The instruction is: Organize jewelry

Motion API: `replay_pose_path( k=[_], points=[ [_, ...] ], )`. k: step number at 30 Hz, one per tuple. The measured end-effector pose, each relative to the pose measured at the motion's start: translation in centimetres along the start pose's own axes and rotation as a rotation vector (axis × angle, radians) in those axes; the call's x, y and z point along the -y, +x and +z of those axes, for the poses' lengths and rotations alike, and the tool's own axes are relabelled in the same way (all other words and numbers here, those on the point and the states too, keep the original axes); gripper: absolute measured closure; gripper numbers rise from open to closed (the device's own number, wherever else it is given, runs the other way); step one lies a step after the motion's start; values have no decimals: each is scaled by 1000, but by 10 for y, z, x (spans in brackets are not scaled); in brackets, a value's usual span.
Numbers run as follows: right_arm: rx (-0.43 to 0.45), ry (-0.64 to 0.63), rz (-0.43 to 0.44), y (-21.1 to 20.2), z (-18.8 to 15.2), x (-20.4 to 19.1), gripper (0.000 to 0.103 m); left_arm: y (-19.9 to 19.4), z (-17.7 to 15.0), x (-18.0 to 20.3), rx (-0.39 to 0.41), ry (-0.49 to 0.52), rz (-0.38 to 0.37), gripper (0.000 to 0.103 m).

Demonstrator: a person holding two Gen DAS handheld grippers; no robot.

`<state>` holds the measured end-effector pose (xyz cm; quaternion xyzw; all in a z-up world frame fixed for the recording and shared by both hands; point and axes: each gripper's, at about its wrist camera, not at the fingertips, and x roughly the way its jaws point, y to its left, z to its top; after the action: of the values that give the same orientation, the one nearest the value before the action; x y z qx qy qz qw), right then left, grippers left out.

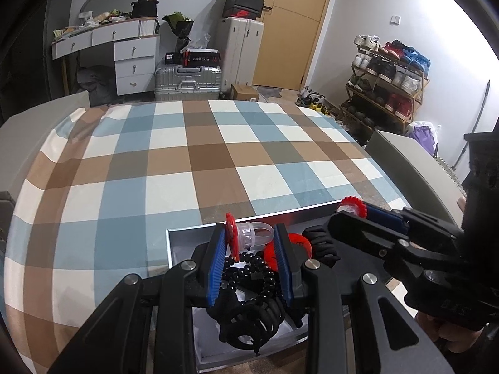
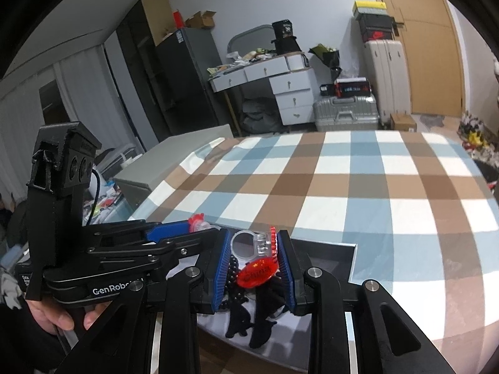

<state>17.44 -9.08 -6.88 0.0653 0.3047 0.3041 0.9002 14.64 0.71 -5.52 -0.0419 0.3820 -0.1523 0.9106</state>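
Evidently, a clear toy ring [image 1: 249, 233] is clamped in the left gripper [image 1: 251, 244] and another ring [image 2: 254, 244] in the right gripper [image 2: 254, 249] above the box [image 1: 182, 249], so lowering and release are called for.

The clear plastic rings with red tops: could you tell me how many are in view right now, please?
2. One clear ring is pinched in the left gripper above the open box; the other ring is pinched in the right gripper beside it. More may lie hidden among the box's black jewelry.
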Motion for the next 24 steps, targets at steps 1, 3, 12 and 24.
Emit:
replay_pose_path(
  k=[1, 3, 12, 24],
  points=[
    [-3, 15, 11, 1, -1, 2, 74, 1, 0, 0, -4, 2, -5, 78],
    [-5, 41, 21, 3, -2, 6, 74, 3, -1, 1, -10, 8, -24, 78],
    [37, 48, 27, -5, -6, 6, 38, 0, -1, -8, 9, -56, -91, 45],
    [211, 15, -75, -50, -5, -10, 12, -35, -2, -14, 160, -85, -25, 33]
  ],
)
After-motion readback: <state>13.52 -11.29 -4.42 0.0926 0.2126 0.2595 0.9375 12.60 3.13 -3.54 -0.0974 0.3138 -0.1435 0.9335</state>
